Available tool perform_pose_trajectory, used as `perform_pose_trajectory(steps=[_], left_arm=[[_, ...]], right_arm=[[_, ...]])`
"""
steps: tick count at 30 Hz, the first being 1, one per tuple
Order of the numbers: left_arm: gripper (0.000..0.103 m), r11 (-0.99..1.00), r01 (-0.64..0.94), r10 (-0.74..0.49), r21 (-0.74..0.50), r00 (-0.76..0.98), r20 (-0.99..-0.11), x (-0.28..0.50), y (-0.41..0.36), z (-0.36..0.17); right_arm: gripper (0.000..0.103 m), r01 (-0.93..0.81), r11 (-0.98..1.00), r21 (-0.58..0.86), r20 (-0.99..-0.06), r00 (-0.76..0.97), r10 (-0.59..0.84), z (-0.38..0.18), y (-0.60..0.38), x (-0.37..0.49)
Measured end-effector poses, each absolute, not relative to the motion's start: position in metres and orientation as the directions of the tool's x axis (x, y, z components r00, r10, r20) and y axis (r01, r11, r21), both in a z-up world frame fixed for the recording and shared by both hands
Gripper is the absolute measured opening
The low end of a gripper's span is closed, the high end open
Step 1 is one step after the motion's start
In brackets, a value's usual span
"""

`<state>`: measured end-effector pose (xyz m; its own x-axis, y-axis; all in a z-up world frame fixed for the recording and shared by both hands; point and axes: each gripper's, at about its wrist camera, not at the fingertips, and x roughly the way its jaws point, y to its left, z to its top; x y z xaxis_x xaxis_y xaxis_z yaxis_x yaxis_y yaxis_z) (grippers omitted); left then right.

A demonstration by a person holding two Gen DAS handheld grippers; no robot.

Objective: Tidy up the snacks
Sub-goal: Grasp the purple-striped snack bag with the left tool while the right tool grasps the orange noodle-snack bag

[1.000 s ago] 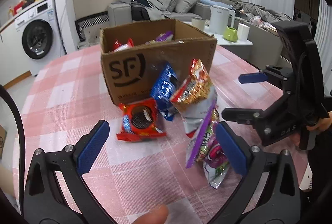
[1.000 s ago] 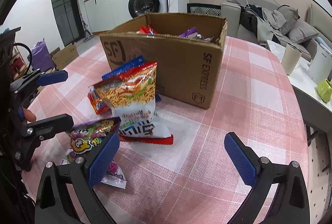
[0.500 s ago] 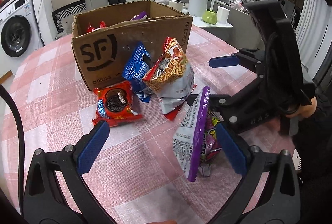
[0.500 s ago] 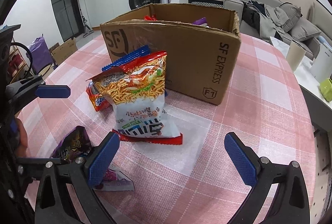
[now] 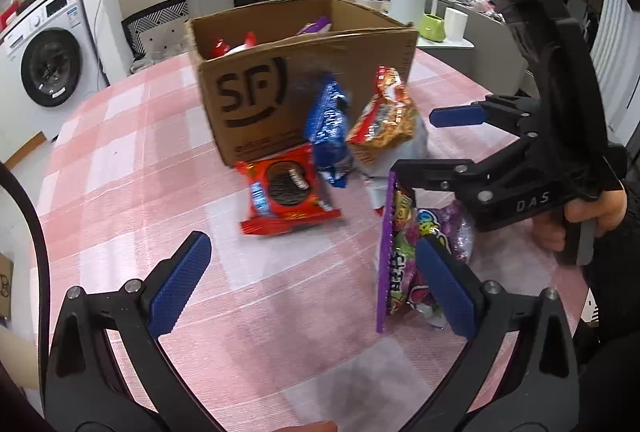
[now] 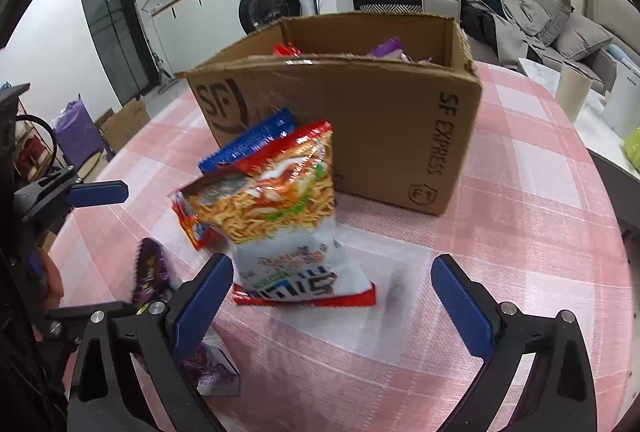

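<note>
Snacks lean against the cardboard box front: noodle bag, blue packet, red cookie pack. Purple candy bag stands beside. Both left gripper and right gripper gape, holding nothing; bare pink tablecloth lies rightward.

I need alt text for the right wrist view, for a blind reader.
A noodle snack bag leans against an open SF Express cardboard box on a pink checked tablecloth, ahead of the open right gripper. A blue packet stands behind it.

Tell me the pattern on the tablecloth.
Pink-and-white checked cloth covering the table; clearest in the right wrist view.
</note>
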<state>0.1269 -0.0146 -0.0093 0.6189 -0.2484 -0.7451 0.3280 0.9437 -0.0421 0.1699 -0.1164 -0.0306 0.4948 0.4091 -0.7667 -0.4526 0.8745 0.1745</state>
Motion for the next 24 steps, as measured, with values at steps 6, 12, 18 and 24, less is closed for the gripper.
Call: perform_pose_trajectory(steps=[6, 12, 18, 24], left_arm=[[0.102, 0.948, 0.312, -0.25, -0.061, 0.613, -0.749, 0.13, -0.005, -0.01], [0.102, 0.939, 0.336, -0.28, -0.076, 0.614, -0.738, 0.126, -0.009, -0.007], [0.102, 0.92, 0.381, -0.32, -0.088, 0.603, -0.731, 0.119, -0.021, -0.005], [0.102, 0.897, 0.427, -0.364, -0.109, 0.578, -0.731, 0.116, -0.037, -0.009]], right_arm=[[0.069, -0.467, 0.857, 0.22, -0.767, 0.46, 0.447, -0.035, -0.108, 0.174], [0.052, -0.472, 0.847, 0.243, -0.752, 0.46, 0.472, -0.035, -0.111, 0.172], [0.044, -0.49, 0.841, 0.232, -0.741, 0.471, 0.478, -0.029, -0.116, 0.162], [0.044, -0.476, 0.852, 0.219, -0.737, 0.492, 0.464, -0.021, -0.132, 0.157]])
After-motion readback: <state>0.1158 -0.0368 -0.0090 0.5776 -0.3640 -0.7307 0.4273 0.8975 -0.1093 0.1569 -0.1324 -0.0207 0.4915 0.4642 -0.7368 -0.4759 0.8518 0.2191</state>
